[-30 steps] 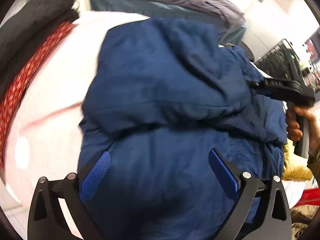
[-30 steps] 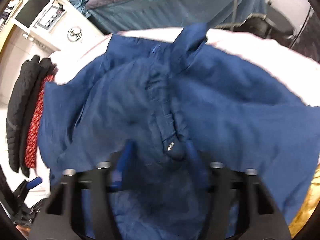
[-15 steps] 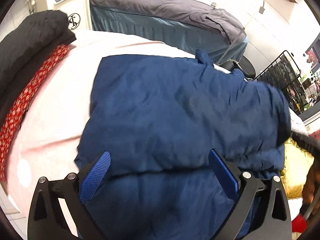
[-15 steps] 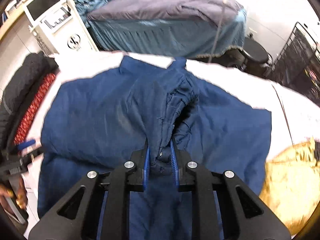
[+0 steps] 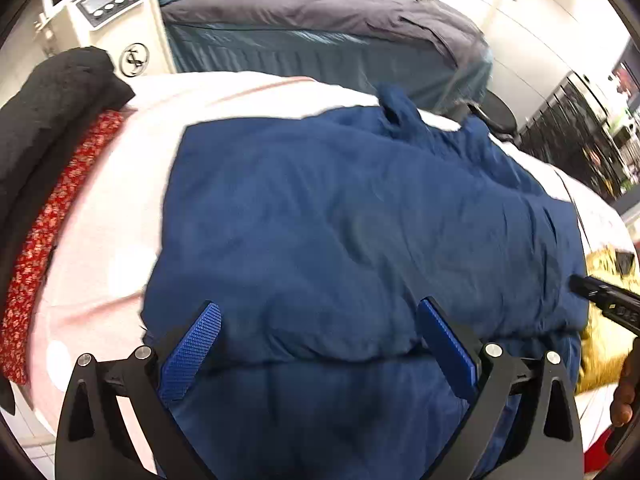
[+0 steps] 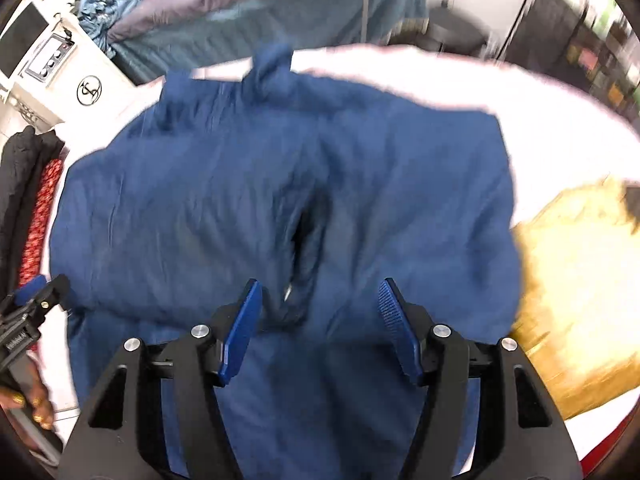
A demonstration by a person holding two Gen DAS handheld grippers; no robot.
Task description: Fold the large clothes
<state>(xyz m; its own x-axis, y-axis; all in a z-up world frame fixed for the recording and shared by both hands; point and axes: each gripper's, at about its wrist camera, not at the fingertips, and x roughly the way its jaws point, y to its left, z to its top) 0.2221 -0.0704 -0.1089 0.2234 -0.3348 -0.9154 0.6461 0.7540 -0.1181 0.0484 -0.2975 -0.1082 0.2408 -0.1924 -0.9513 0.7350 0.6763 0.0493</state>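
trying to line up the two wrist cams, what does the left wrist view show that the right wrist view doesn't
Only the left wrist view shows the left gripper from behind, open above the folded edge of the blue jacket, with the right gripper's tip poking in at the right edge.

Only the right wrist view shows the right gripper, open, and the dark gap in the jacket's fold just ahead of it.

Both show the jacket on the pink-white bed cover, the yellow garment to its right, and the black and red clothes stacked at left.
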